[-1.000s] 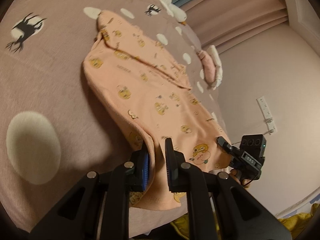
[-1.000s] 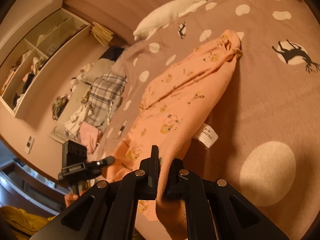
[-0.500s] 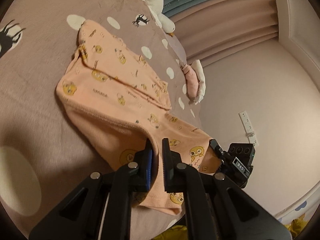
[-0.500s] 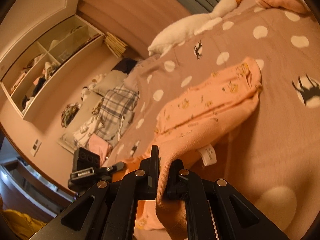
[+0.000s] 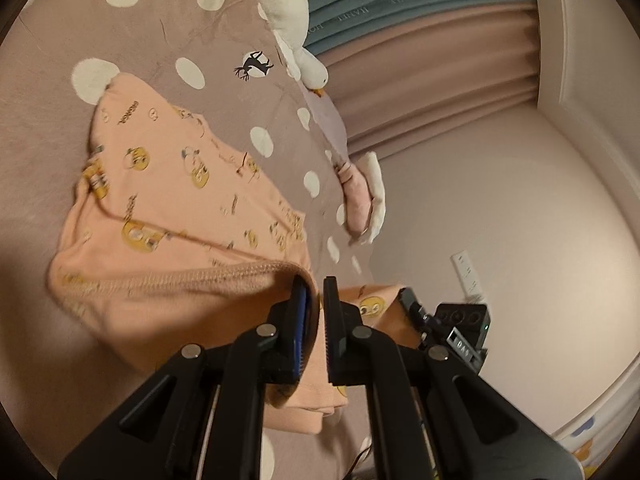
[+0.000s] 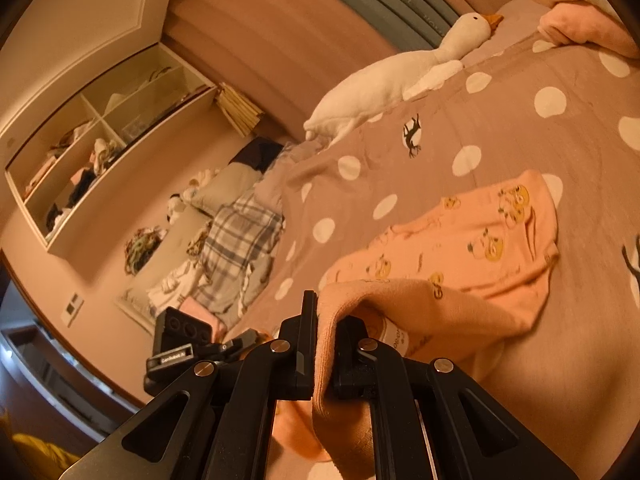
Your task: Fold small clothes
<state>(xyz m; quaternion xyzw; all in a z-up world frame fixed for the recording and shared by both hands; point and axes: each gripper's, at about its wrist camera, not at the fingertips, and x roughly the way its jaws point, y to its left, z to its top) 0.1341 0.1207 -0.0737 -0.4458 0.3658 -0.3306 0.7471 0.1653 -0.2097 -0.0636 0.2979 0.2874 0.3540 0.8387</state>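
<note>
A home bedroom, polka-dot bedspread (image 6: 460,112) with deer silhouettes filling the frame, plush goose (image 6: 400,76) upper centre, pleated curtains (image 5: 432,64) behind, cluttered wall shelves (image 6: 100,140) upper left

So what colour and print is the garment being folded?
The garment is peach-orange with small yellow cartoon characters, clearest in the left wrist view.

garment (image 5: 180,184): peach, yellow cartoon prints
bedspread (image 5: 48,92): mauve, white dots, black deer
goose plush (image 6: 384,80): white, orange beak
blanket (image 6: 240,236): grey plaid
curtains (image 5: 432,64): pink
</note>
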